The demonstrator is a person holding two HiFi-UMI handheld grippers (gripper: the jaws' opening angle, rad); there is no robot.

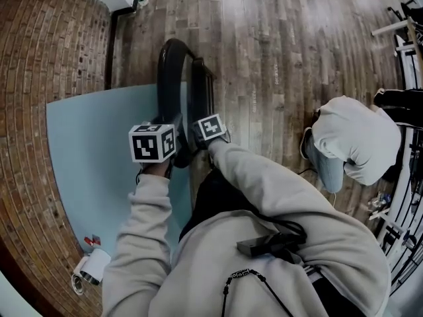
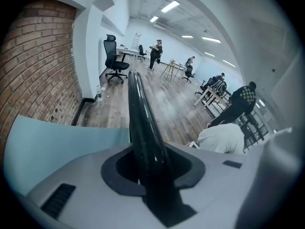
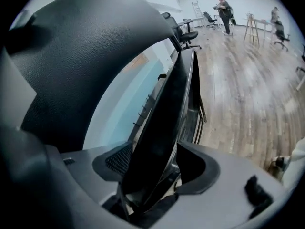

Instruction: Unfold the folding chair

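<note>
The folded black chair (image 1: 173, 65) stands edge-up on the wooden floor at the rim of a light blue mat, and both grippers are at its near end. My left gripper (image 1: 164, 123) is shut on the chair's glossy black frame tube (image 2: 140, 118), which fills the gap between its jaws (image 2: 152, 173). My right gripper (image 1: 201, 125) stands open, wide, with the chair's thin black seat panel (image 3: 167, 118) between its jaws (image 3: 157, 175). That panel leans toward the left pad, and a gap shows at the right pad. The textured black backrest (image 3: 81, 46) looms at the left of the right gripper view.
The light blue mat (image 1: 92, 144) lies left of the chair, against a brick wall (image 1: 26, 78). A person in a light hoodie (image 1: 357, 137) crouches on the floor at the right, next to metal racks (image 1: 410, 45). A white roll (image 1: 92, 266) lies at the mat's near corner. An office chair (image 2: 114, 61) and people stand far off.
</note>
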